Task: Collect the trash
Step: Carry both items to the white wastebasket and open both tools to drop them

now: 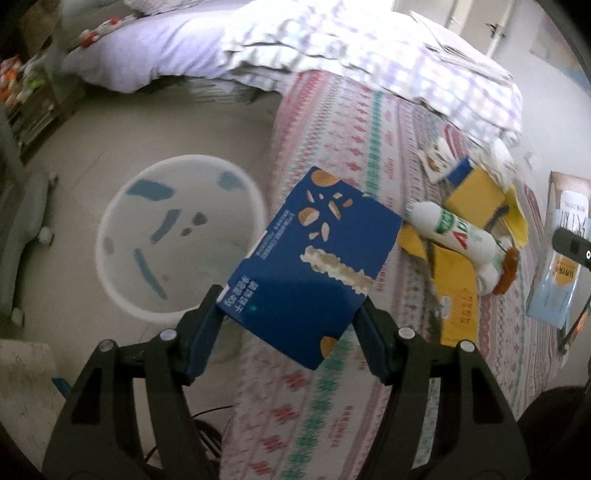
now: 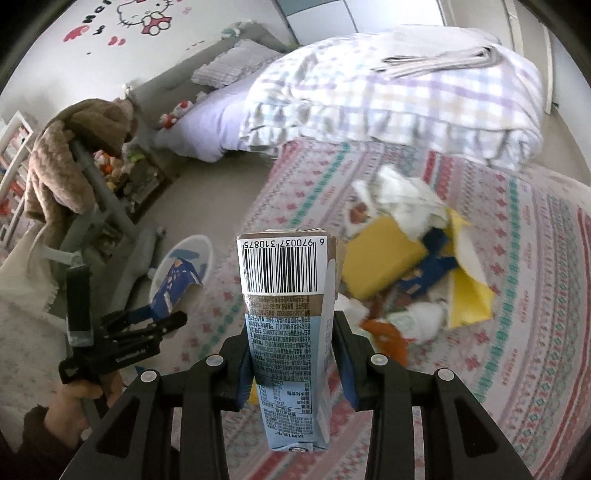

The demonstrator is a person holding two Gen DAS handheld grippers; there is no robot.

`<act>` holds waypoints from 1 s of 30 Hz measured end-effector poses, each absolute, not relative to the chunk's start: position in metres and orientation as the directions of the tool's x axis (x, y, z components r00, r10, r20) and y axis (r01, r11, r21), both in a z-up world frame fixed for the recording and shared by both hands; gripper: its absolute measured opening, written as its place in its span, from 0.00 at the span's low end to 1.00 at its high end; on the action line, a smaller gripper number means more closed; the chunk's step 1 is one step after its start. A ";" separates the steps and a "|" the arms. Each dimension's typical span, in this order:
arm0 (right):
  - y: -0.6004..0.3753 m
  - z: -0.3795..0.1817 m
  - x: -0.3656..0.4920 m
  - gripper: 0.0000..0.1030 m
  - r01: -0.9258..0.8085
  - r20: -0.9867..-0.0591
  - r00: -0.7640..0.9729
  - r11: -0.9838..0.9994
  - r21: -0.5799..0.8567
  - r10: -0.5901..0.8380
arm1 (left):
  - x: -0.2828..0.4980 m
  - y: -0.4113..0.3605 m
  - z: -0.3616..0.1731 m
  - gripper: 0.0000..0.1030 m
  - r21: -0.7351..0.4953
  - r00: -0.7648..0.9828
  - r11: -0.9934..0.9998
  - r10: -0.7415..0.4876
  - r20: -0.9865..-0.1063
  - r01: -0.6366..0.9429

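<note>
Both grippers grip trash: left (image 1: 291, 310) blue box (image 1: 314, 258) (tilted), right (image 2: 291, 354) carton (image 2: 288, 332)

A home bedroom, likely a child's: ahead of the tongs lies a bed (image 2: 480, 295) with a patterned sheet, a folded checked quilt (image 2: 388, 99) and a pillow (image 2: 236, 62), beneath a cartoon cat wall decal (image 2: 147, 16).

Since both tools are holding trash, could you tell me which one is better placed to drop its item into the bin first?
Left. The left tool holds the blue box at the bed's edge beside the white bin. The right tool, gripping the barcoded carton, sits farther back over the bedspread.
</note>
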State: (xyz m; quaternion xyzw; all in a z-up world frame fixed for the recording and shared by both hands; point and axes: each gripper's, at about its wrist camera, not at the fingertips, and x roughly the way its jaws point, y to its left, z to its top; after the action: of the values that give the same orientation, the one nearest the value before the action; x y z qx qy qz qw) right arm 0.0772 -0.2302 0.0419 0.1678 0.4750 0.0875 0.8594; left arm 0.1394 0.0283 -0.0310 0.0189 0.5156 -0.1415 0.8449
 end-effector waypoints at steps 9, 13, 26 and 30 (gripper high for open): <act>-0.176 0.037 0.108 0.37 -0.056 -0.772 0.514 0.912 0.406 0.375 | 0.151 0.080 -0.038 0.67 -0.077 0.468 0.992 -0.113 -0.876 0.096; -0.151 0.033 0.120 0.37 -0.082 -0.767 0.507 0.907 0.413 0.394 | 0.157 0.097 -0.043 0.67 -0.051 0.486 0.998 -0.060 -0.872 0.031; -0.098 0.017 0.147 0.37 -0.131 -0.766 0.491 0.905 0.405 0.414 | 0.155 0.133 -0.038 0.92 -0.029 0.504 0.995 0.023 -0.863 -0.096; -0.078 0.007 0.168 0.37 -0.144 -0.774 0.461 0.898 0.417 0.433 | 0.145 0.145 -0.035 0.96 0.023 0.497 0.994 0.074 -0.864 -0.107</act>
State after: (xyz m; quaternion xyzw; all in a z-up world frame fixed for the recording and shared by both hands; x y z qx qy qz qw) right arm 0.1685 -0.0779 0.0067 0.1476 0.4899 0.1715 0.8419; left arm 0.1451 0.1451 -0.0355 -0.0167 0.4986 0.0523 0.8651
